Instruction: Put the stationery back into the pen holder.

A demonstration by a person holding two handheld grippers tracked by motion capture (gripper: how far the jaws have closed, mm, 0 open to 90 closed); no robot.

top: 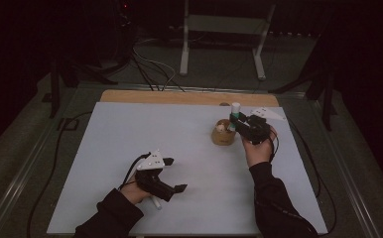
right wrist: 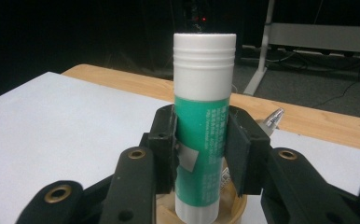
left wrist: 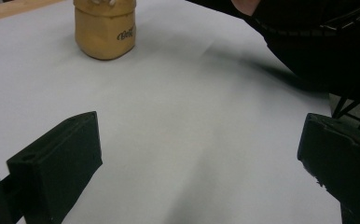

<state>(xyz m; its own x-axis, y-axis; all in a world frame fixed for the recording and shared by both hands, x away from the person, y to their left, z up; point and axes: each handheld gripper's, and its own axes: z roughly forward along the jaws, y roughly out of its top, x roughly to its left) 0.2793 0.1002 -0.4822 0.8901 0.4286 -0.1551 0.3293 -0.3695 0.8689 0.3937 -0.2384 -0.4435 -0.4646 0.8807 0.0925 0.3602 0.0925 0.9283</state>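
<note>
A green glue stick (right wrist: 202, 130) with a white cap stands upright between my right gripper's (right wrist: 200, 149) jaws, which are shut on it. Its lower end hangs just inside the rim of a tan wooden cup (top: 223, 133) at the table's right middle. In the high view the glue stick (top: 234, 115) rises above the cup, with the right gripper (top: 240, 123) beside it. A pen tip (right wrist: 272, 117) pokes out behind the jaws. My left gripper (top: 175, 174) rests low near the front, open and holding nothing. The left gripper view looks between its wide jaws toward the cup (left wrist: 105, 28).
A white sheet (top: 130, 144) covers most of the wooden table (top: 145, 97). Behind the table a white metal stand (top: 224, 29) and cables lie on the dark floor. A dark sleeve (left wrist: 318, 42) crosses the left gripper view's upper right.
</note>
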